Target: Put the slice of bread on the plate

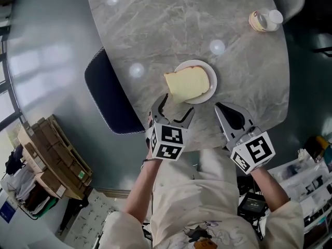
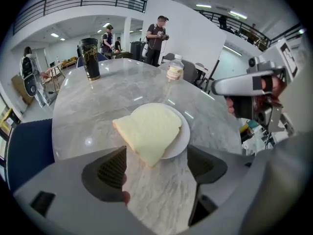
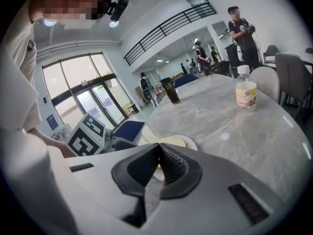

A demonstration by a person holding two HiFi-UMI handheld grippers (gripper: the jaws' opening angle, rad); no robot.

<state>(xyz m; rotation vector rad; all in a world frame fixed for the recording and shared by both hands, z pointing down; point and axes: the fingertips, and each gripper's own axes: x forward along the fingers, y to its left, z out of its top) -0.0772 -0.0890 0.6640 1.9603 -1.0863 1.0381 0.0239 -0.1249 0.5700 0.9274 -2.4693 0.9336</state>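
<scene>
On the plate, the bread lies flat, one corner overhanging the rim toward the left gripper. That gripper stands wide open and empty, just short of the slice. The right gripper is closed on nothing, beside the plate. Judgement: placement appears done. The next move calls only for drawing the left gripper clear without nudging the overhang.

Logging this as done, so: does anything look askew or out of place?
The slice of bread lies off-centre on the plate; one corner overhangs the rim above the table. Nothing looks spilled or damaged.
</scene>
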